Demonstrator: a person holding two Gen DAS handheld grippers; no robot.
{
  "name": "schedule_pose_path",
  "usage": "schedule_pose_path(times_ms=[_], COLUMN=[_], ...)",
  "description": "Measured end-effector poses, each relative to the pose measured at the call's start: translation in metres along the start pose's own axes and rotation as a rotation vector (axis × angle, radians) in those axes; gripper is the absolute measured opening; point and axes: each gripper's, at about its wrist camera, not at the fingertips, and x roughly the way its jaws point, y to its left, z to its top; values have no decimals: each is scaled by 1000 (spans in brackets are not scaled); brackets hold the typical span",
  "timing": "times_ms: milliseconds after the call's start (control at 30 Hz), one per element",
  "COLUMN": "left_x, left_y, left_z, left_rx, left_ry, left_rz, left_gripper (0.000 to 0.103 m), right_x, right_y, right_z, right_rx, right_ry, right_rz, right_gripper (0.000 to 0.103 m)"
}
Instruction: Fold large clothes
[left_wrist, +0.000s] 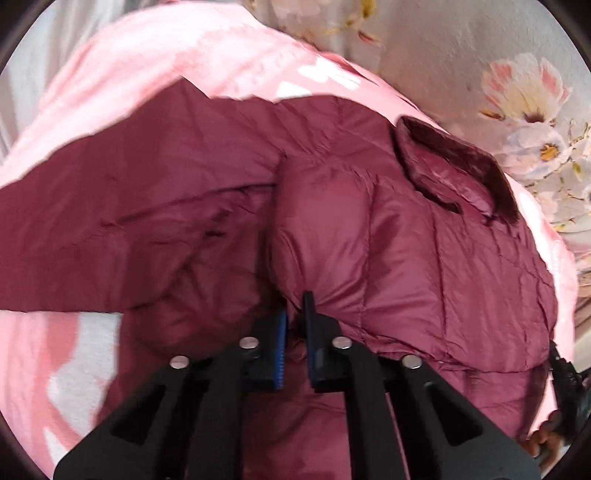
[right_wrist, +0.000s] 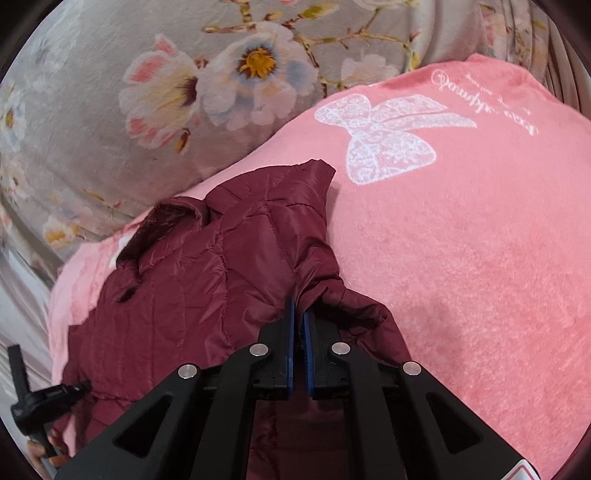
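Garment: a maroon quilted jacket (left_wrist: 406, 236) is spread ahead of both tongs on a pink blanket (right_wrist: 461, 258), its collar (left_wrist: 454, 173) lying beyond the left tongs and to their right.
Left tongs (left_wrist: 295, 306): closed, and a bunched fold of the jacket's padded fabric is pinched between the blue pads; wrinkles are drawn in towards the tips.
Right tongs (right_wrist: 298, 308): closed nearly pad to pad, and a gathered edge of the jacket is clamped at the tips, with a sleeve-like part stretched away beyond them.
Jacket by the right tongs: the bulk is seen to their left and under them, with the collar farther off on the left.
Blanket: it is printed with a white lace bow (right_wrist: 388, 136) and script lettering, both seen beyond the right tongs and to their right.
Bedding: a grey floral sheet (right_wrist: 110, 92) is seen past the blanket's far edge.
Other hand: in the right wrist view the left tool's grip and fingers (right_wrist: 40, 448) are seen at lower left, beside the jacket's near edge.
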Motion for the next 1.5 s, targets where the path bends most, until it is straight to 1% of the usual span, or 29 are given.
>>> schedule_pose_path(times_ms=[33,67,100,233,267,300,333,367,400,467,500,533,567,600,633,667,733,767,800,833,900,933,1000,1133,1233,1367,1500], left_x=[-1,-1,2,4,2,-1,-6,-14,-24,-40,-50,-57,-64,-67,-66,-64,-45,-35,-20,-6,14,18,20,15,13,17,19], left_y=[2,4,4,-11,-12,-10,-6,-1,3,3,0,-6,-16,-25,-36,-47,-73,-81,-88,-92,-90,-88,-85,-83,-84,-89,-90], left_z=[-2,-3,-5,-14,-15,-15,-15,-16,-15,-13,-9,-5,2,5,9,12,14,13,11,8,-3,-10,-22,-39,-43,-43,-43], left_rx=[11,33,53,175,184,188,188,188,195,219,229,228,226,229,232,236,245,246,248,251,245,242,255,264,273,293,289], left_ry=[-10,1,7,-30,-33,-33,-38,-48,-74,-122,-146,-161,-170,-169,-165,-156,-108,-87,-56,-34,3,5,-30,-84,-92,-99,-105], left_rz=[19,24,43,138,145,154,162,173,203,245,260,243,200,173,142,112,62,49,46,64,75,72,76,76,90,126,140], left_gripper=[5,5,5,7,10,19,24,40,48,48,48,48,50,56,59,61,61,61,61,61,61,61,62,64,65,68,72], right_x=[6,17,22,13,7,2,-5,-12,-22,-37,-44,-47,-49,-47,-44,-37,-24,-18,-8,2,16,22,27,24,23,24,25], right_y=[1,0,-2,-2,-3,-5,-8,-11,-14,-10,-2,5,20,32,47,64,91,101,111,117,122,122,120,109,106,112,111], right_z=[-2,-5,-7,-7,-9,-10,-12,-13,-14,-13,-10,-8,-4,-1,0,1,-2,-5,-10,-17,-32,-38,-51,-52,-55,-58,-58], right_rx=[-36,-66,-63,-92,-96,-96,-94,-93,-91,-104,-123,-137,-159,-174,-195,-225,-280,-298,-321,-340,-365,-374,-382,-333,-327,-351,-347], right_ry=[22,77,96,103,104,104,103,102,90,50,25,10,-1,-5,-6,0,14,24,43,68,119,140,145,147,142,129,127], right_rz=[-44,-73,-69,-107,-108,-106,-105,-99,-94,-96,-92,-81,-53,-31,-10,9,35,43,49,49,46,42,40,73,73,46,49], right_gripper=[4,3,2,2,5,10,11,15,16,18,19,19,19,19,19,19,19,19,19,19,19,19,18,16,14,14,14])
